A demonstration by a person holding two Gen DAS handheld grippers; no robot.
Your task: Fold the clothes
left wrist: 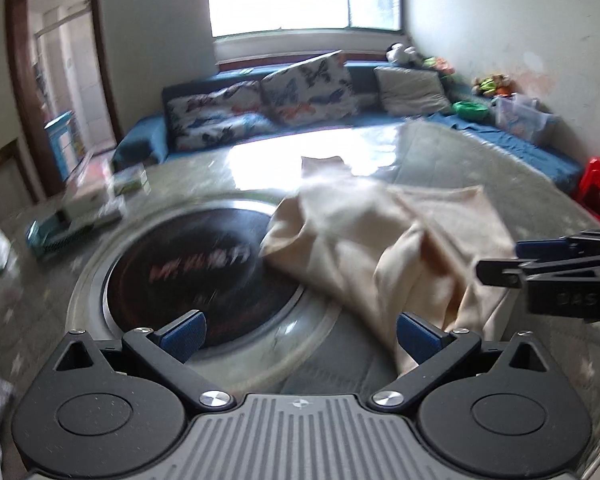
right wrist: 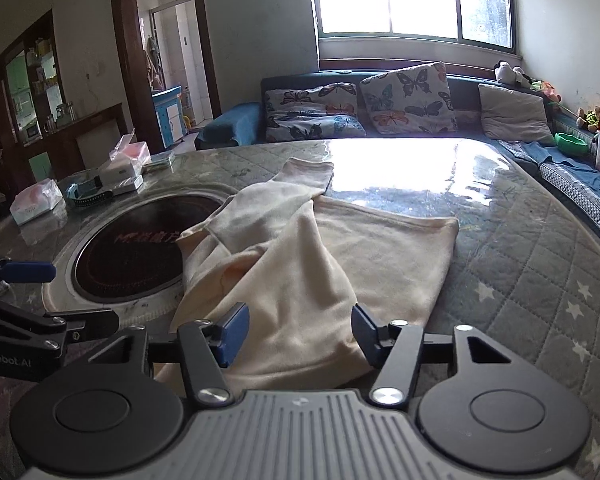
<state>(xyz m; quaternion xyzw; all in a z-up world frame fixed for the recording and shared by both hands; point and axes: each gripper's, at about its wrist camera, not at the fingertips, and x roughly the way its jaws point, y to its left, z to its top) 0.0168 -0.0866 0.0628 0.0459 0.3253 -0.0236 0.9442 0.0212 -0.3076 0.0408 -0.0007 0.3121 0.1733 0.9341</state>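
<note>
Left wrist view: my left gripper (left wrist: 300, 334) is spread wide, holding nothing, over the glossy round black hotplate (left wrist: 204, 270); the soft cream garment (left wrist: 384, 240) lies rumpled just right.

Right wrist view: my right gripper (right wrist: 298, 334) gapes released, straddling the garment's near hem on the quilted table cover (right wrist: 540, 280).

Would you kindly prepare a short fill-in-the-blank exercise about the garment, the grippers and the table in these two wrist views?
1. The cream garment lies crumpled on the quilted ____.
2. Both the left gripper and the right gripper have their jaws ____.
3. The garment's edge partly covers the dark round ____ set into the table.
4. The sofa cushions are printed with ____.

Missing words: table; open; hotplate; butterflies
</note>
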